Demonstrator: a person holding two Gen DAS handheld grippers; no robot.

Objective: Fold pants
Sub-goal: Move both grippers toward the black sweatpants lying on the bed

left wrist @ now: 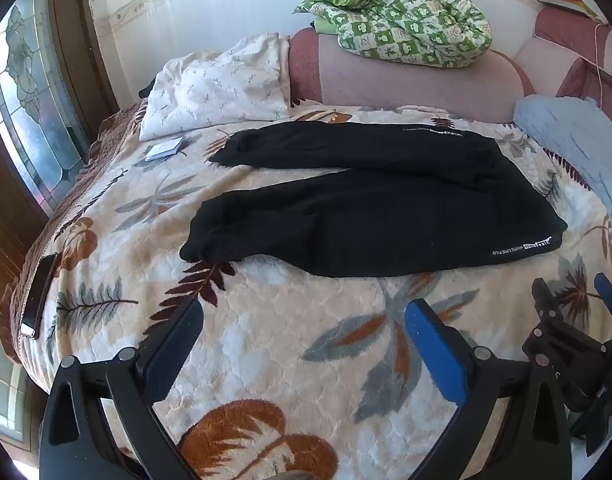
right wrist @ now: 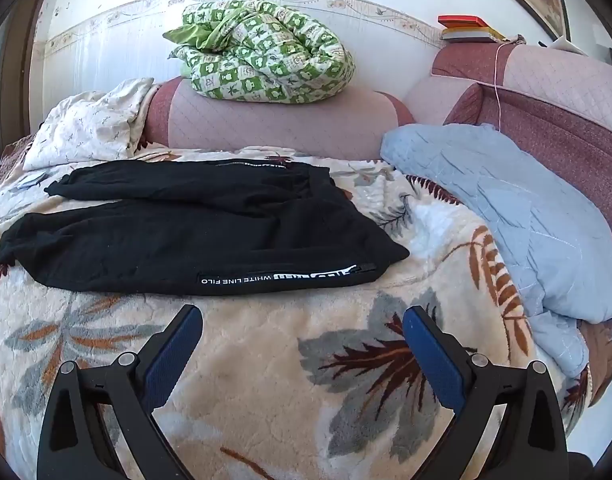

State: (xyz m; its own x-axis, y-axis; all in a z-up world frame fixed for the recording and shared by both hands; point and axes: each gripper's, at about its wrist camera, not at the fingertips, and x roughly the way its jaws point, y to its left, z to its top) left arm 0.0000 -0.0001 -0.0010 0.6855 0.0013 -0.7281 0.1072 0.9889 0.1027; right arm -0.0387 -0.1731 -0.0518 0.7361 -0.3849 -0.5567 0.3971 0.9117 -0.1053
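Nearby, pillow [right wrist: 518, 216] beside pants [right wrist: 193, 228]

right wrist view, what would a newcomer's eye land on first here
The black pants lie spread flat across the leaf-patterned blanket, legs pointing left. Behind them a crumpled green checked quilt sits on the pink headboard, and a pale blue pillow lies at the right.

Left gripper [left wrist: 303, 314] and right gripper [right wrist: 301, 320]: same build, black plastic linkage arms, silver pivot screws, blue ribbed pads [right wrist: 434, 354] on black fingers.
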